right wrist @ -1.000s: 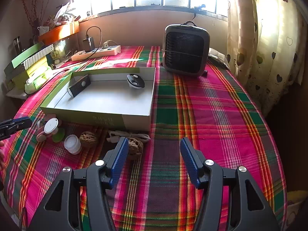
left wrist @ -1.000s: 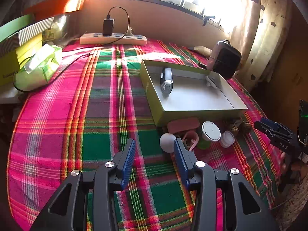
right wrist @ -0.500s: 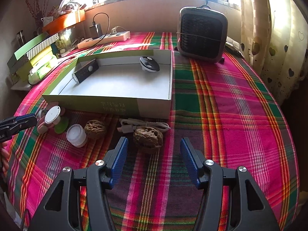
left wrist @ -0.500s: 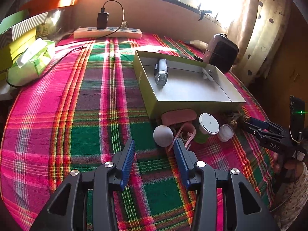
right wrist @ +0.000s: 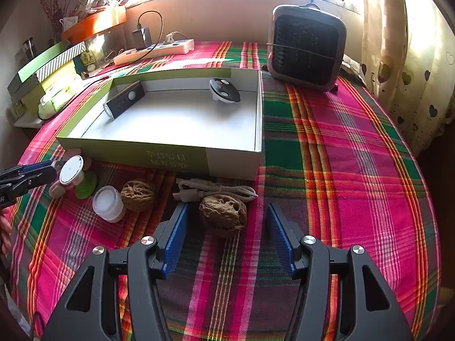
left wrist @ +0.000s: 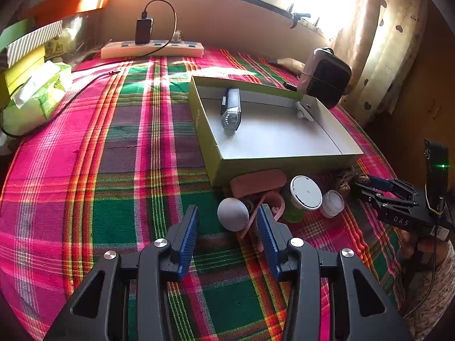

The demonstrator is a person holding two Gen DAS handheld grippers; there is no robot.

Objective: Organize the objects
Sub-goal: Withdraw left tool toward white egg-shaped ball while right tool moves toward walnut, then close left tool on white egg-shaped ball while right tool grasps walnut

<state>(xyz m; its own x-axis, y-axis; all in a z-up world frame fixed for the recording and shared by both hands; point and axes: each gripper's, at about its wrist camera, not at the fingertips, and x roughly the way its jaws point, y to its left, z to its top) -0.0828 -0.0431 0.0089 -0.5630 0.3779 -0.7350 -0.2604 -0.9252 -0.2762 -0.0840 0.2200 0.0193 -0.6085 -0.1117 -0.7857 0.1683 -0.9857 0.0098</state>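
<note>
A shallow green box on the plaid cloth holds a black remote-like device and a small black-and-white gadget. Loose things lie along its near side: a grey ball, a pink case, a white-lidded green jar, a small white jar, two walnuts and a white cable. My left gripper is open, the ball between its fingertips. My right gripper is open around the nearer walnut.
A dark fan heater stands behind the box on the right. A power strip with a charger lies by the far wall. A green tissue pack and stacked boxes sit at the left. A curtain hangs on the right.
Both grippers have moved forward and down. The ball has come between the left fingertips and the walnut between the right ones. Both have stayed open.
</note>
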